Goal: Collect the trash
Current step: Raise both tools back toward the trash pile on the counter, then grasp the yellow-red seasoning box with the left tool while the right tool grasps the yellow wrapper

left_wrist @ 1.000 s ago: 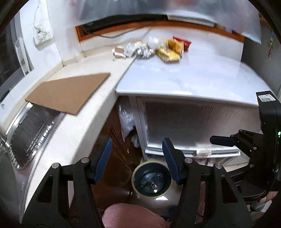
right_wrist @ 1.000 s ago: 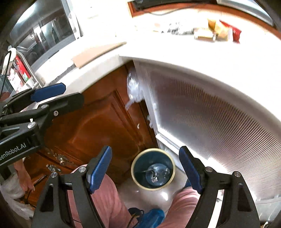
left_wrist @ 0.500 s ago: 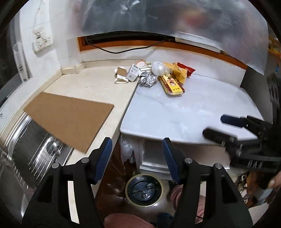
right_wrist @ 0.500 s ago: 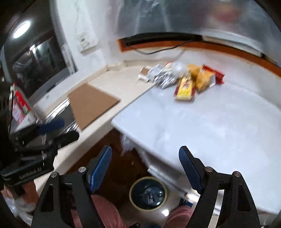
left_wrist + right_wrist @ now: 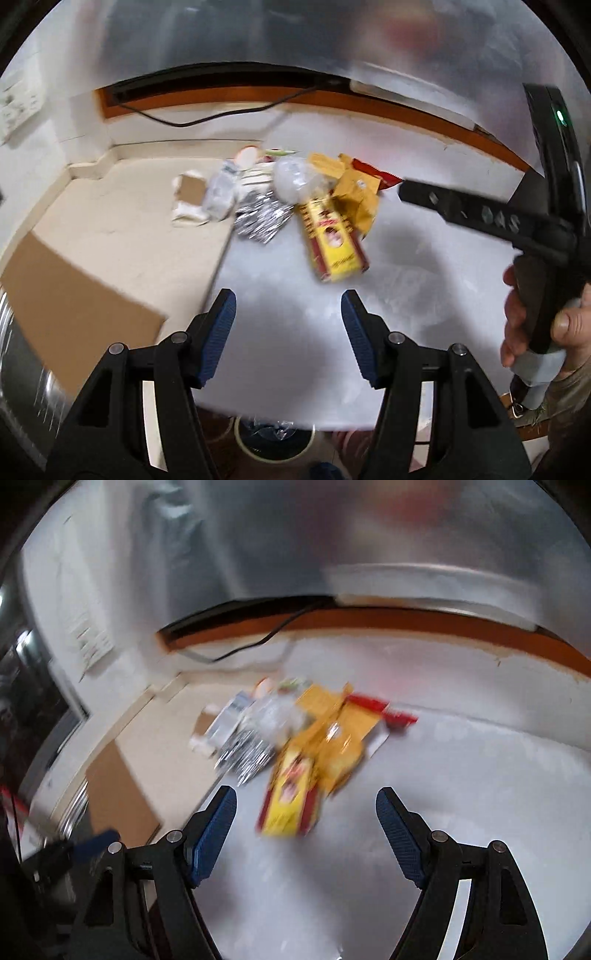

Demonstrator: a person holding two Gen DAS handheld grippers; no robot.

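Observation:
A pile of trash lies at the back of the white counter point(image 5: 406, 288): a yellow and red box point(image 5: 334, 240) point(image 5: 291, 797), yellow wrappers point(image 5: 354, 184) point(image 5: 332, 734), a crumpled foil piece point(image 5: 260, 218) point(image 5: 243, 757), a clear plastic wad point(image 5: 295, 177), a white carton point(image 5: 221, 188) and a red wrapper point(image 5: 376, 175) point(image 5: 384, 710). My left gripper point(image 5: 288, 332) is open and empty, above the counter short of the box. My right gripper point(image 5: 306, 834) is open and empty, just in front of the box; it also shows in the left wrist view point(image 5: 480, 214).
A brown cardboard sheet point(image 5: 74, 295) lies on the beige counter at left, beside a metal sink point(image 5: 14, 369). A round bin point(image 5: 275, 439) stands on the floor below the counter edge. A black cable point(image 5: 207, 114) runs along the back wall.
Both grippers rose from beside the floor bin to above the counter and moved toward the trash pile. The pile now looms larger. Both stayed open.

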